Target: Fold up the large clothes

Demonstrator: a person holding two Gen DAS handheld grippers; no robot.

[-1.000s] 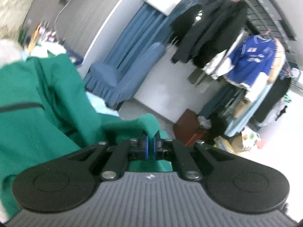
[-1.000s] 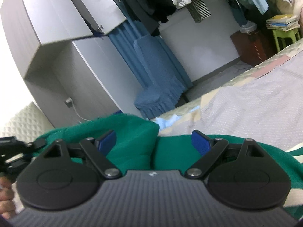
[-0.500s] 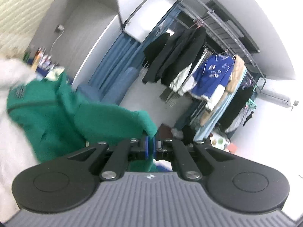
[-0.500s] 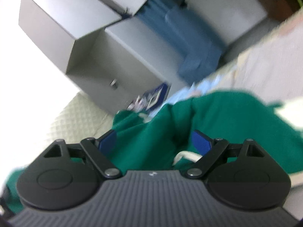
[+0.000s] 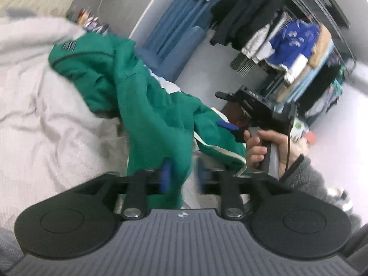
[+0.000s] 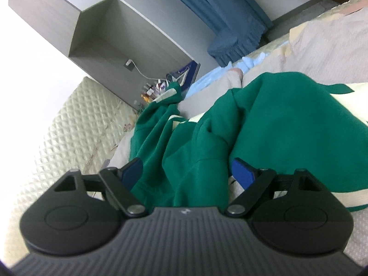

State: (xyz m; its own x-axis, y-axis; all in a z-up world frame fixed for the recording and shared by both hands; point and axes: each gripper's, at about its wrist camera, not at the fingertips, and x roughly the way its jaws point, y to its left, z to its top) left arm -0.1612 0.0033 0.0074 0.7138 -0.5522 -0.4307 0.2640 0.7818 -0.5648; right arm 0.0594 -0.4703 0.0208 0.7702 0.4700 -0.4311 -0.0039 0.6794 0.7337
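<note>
From the left wrist, the left gripper (image 5: 182,176) had just been opening, its blue pads apart with a fold of the green jacket (image 5: 147,105) loose between them on the grey bed cover (image 5: 46,124), and from the right wrist, the right gripper (image 6: 187,172) stood wide open over the jacket, squeezing nothing.

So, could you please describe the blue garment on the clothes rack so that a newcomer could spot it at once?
Look to the clothes rack against the far wall in the left wrist view. Among the hanging garments, right of the black coats, hangs the blue jersey: the only bright royal-blue piece, with white markings across its front.
</note>
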